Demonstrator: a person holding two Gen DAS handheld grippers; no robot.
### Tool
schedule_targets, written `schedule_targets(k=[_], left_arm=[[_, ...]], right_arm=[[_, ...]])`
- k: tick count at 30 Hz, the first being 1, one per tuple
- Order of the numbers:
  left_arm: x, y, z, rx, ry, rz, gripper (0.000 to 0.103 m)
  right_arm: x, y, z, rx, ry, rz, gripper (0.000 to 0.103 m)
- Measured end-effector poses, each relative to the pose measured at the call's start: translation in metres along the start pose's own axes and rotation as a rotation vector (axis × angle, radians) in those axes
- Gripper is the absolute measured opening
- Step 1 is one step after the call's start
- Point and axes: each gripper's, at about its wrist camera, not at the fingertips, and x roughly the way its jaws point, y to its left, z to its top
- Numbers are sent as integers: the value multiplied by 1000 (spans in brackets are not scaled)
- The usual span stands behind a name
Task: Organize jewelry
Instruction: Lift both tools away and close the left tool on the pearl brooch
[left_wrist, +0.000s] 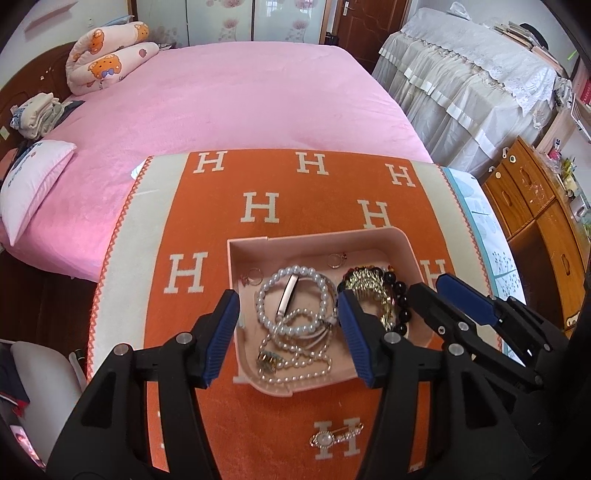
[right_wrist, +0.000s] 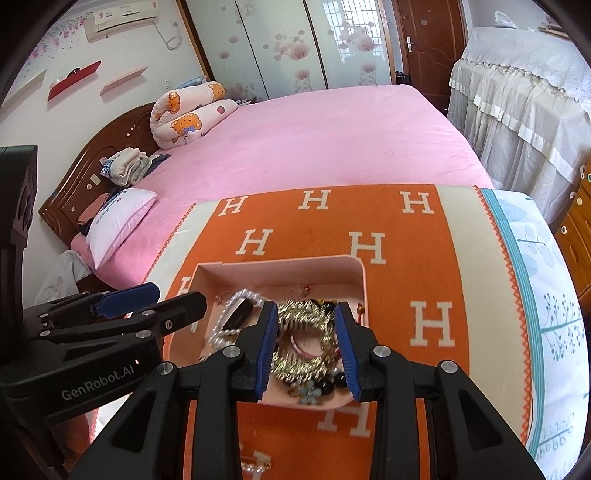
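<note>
A pink tray (left_wrist: 369, 236) sits on an orange blanket with white H letters (left_wrist: 258, 177). In it lie pearl strands (left_wrist: 295, 317), a gold bracelet (left_wrist: 365, 284), black beads (left_wrist: 400, 299) and rings (left_wrist: 334, 260). My left gripper (left_wrist: 288, 306) is open, with its fingers hovering over the pearls. My right gripper (right_wrist: 306, 325) is open around the gold bracelet (right_wrist: 303, 314) above the tray (right_wrist: 354, 266); I cannot tell whether it touches. A brooch-like piece (left_wrist: 334, 437) lies on the blanket in front of the tray.
The blanket covers a table at the foot of a pink bed (left_wrist: 236, 92). A wooden cabinet (left_wrist: 535, 221) stands at right. A lace-covered piece of furniture (left_wrist: 461, 74) is behind it. A white pillow (left_wrist: 33, 177) lies at left.
</note>
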Motion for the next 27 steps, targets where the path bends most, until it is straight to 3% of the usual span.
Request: schedule_targets(k=[16,27], left_arm=[[-32,11,-58,41,-22,0,53],[-12,3,-112,129,29,-65,53]], right_arm=[[-29,9,-63,21,39,-12,32],[-24,2,-116,40,118,-23,32]])
